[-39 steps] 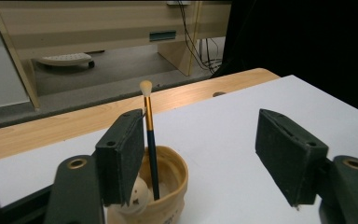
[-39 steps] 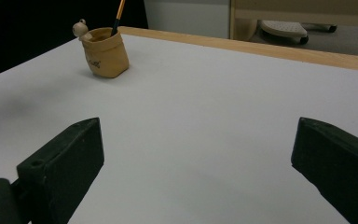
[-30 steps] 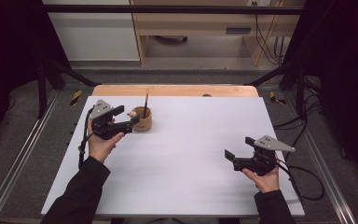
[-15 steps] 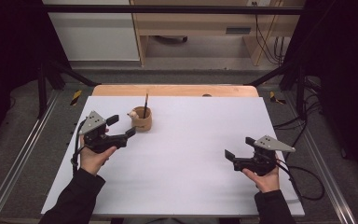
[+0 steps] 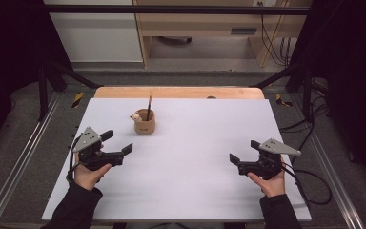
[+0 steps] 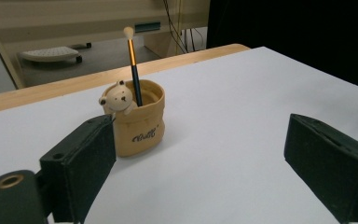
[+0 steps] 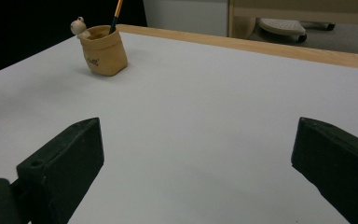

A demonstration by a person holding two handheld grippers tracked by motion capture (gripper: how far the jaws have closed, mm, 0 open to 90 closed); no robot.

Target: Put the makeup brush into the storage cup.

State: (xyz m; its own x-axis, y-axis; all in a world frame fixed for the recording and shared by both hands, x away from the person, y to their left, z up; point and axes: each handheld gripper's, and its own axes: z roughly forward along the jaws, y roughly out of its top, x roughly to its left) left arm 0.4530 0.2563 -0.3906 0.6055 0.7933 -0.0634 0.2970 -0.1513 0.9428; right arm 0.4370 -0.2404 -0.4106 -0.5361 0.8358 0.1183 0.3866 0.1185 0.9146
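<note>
A small tan holder (image 5: 144,123) with a little bear figure on its rim stands on the white table (image 5: 190,191), left of centre toward the back. A thin brush (image 5: 148,102) stands upright inside it. The left gripper view shows the same holder (image 6: 137,120) and brush (image 6: 133,66) just beyond the jaws. My left gripper (image 5: 117,142) hovers open over the table's left side, in front of and left of the holder, holding nothing. My right gripper (image 5: 244,151) is open and holds nothing at the right side. From there the holder (image 7: 103,50) sits far off.
The white sheet covers a wooden tabletop whose bare edge (image 5: 181,92) shows at the back. Metal rails (image 5: 14,171) run along both sides. Cables (image 5: 314,181) trail off the right edge. A wooden desk (image 5: 205,28) stands behind the table.
My left gripper has drawn back from beside the holder toward the table's front left. The brush stays in the holder. The right gripper has not moved.
</note>
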